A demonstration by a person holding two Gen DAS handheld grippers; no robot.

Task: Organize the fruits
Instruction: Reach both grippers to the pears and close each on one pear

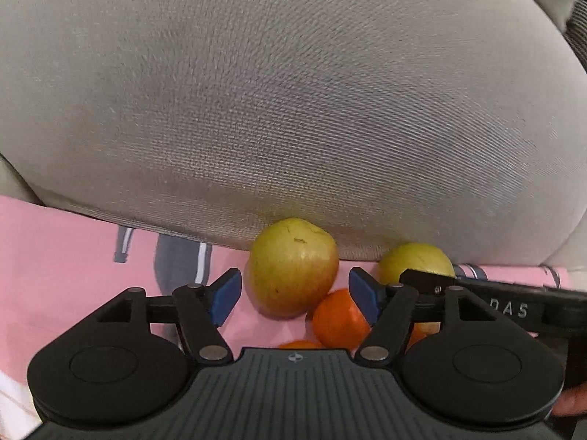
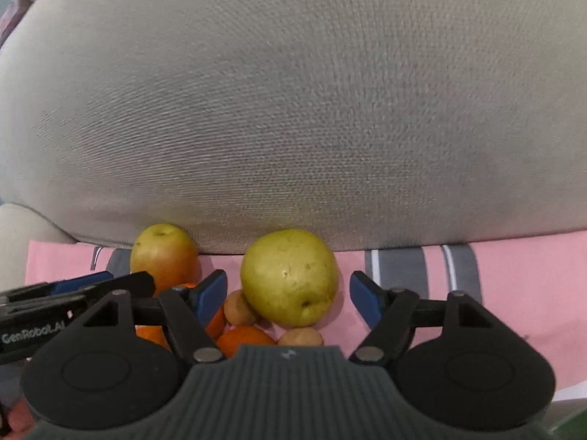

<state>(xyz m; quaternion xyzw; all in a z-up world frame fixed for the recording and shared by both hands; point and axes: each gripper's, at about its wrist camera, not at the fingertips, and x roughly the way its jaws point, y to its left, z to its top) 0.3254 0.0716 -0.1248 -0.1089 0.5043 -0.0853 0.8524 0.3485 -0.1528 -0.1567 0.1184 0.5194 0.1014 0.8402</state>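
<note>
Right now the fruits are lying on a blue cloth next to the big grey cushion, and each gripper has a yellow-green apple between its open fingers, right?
Almost. The cloth is pink with grey stripes, not blue, as the right wrist view shows. The rest holds: the fruits lie against the big grey cushion, and the left gripper and right gripper each have a yellow-green apple between open fingers.

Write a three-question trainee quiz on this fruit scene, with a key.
1. True or false: the left gripper is clamped on an apple.
2. What lies right behind the fruit: A) a grey cushion, B) a basket, C) a plate?
3. Fill in: the fruit rests on a ___ cloth with grey stripes.

Key: 1. False; its jaws stand apart either side of the yellow-green apple, not touching. 2. A. 3. Pink.
</note>
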